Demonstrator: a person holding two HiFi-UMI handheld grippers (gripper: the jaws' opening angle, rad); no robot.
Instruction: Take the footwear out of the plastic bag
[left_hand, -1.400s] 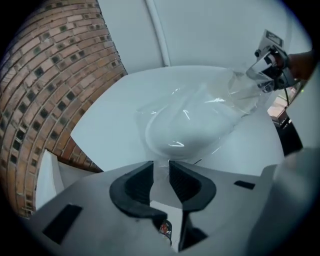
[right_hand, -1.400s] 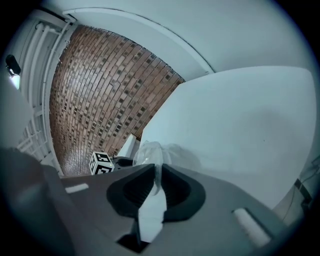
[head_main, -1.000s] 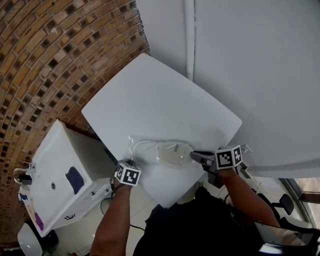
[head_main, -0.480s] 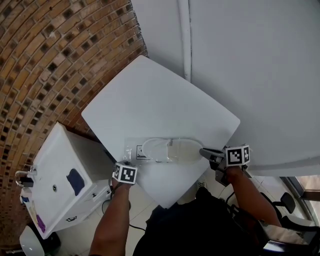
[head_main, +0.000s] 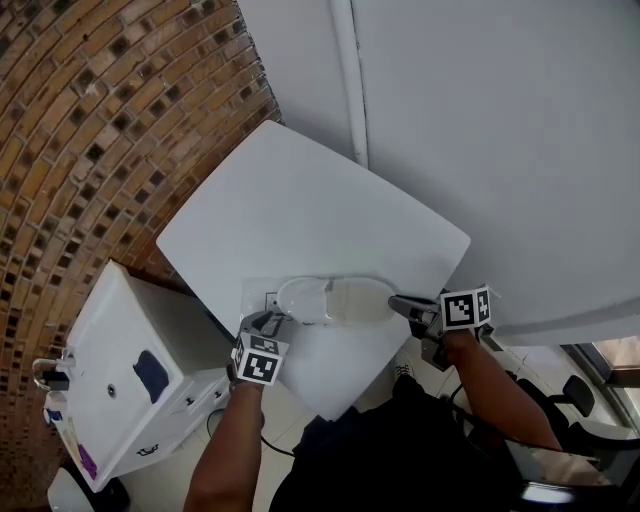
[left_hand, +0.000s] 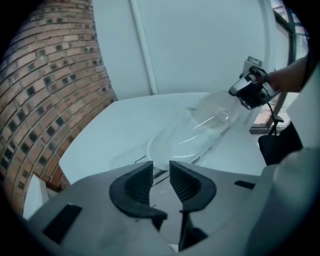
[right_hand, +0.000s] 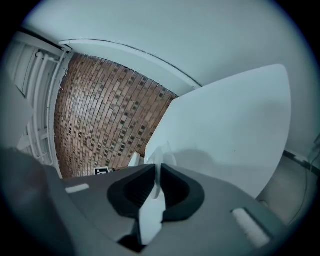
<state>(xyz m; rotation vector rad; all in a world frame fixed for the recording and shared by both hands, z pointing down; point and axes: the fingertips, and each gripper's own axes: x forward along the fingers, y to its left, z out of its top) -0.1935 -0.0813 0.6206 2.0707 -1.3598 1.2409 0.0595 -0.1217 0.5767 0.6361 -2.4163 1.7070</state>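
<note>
Where the head view has the bagged footwear (head_main: 335, 300) lying on the tabletop (head_main: 300, 190) lengthwise between both tongs, the left tongs (left_hand: 160, 167), in their own view, are just opened and empty (it lies near, straight ahead). The right tongs (right_hand: 156, 172), in theirs, clamp the plastic bag (right_hand: 150, 220).

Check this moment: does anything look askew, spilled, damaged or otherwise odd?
Nothing stands out. The plastic bag lies on the white table with the footwear inside, no tear or spill visible. The right hand-held gripper pinches its end; the left hand-held gripper has just been opening its jaws, nothing between them.
</note>
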